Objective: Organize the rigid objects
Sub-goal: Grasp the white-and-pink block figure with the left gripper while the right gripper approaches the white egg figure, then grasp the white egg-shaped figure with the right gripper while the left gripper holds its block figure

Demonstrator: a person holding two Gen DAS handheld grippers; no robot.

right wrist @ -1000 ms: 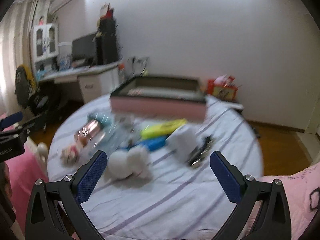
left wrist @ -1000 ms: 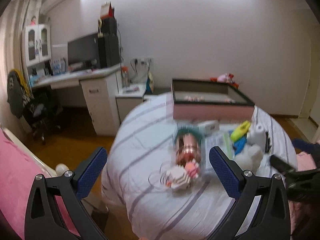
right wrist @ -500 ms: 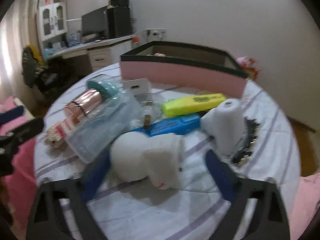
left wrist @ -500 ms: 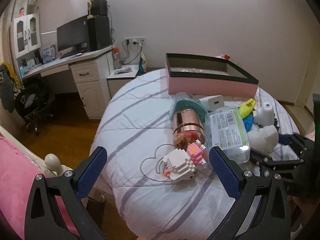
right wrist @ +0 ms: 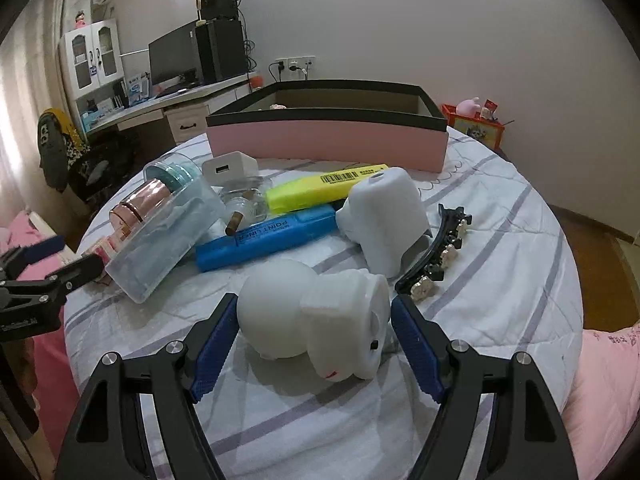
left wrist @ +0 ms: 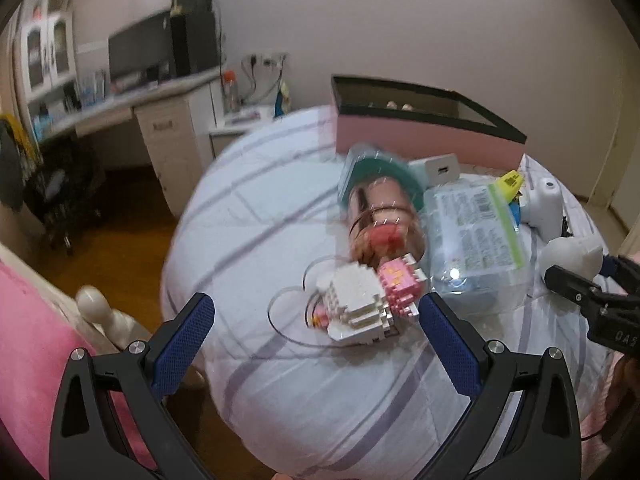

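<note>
A round table with a striped cloth [right wrist: 500, 280] holds a pile of objects. My right gripper [right wrist: 314, 340] is open, its fingers on either side of a white rabbit-shaped toy [right wrist: 316, 320]; contact is not clear. My left gripper [left wrist: 316, 336] is open, just in front of a white and pink block figure [left wrist: 364, 304]. Behind that lie a rose-gold bottle [left wrist: 384, 220] and a clear plastic case [left wrist: 472, 236]. A pink box with a black rim [right wrist: 328, 132] stands at the back.
A yellow marker [right wrist: 324, 188], blue marker [right wrist: 268, 236], white holder [right wrist: 384, 216], black hair clip [right wrist: 436, 252], small glass bottle [right wrist: 244, 208] and white charger [right wrist: 230, 168] lie around. A desk [left wrist: 132, 112] stands left of the table. Pink bedding [right wrist: 604, 380] borders the near edges.
My right gripper has moved forward and down, so the white rabbit toy now sits between its fingers. My left gripper has come closer to the block figure.
</note>
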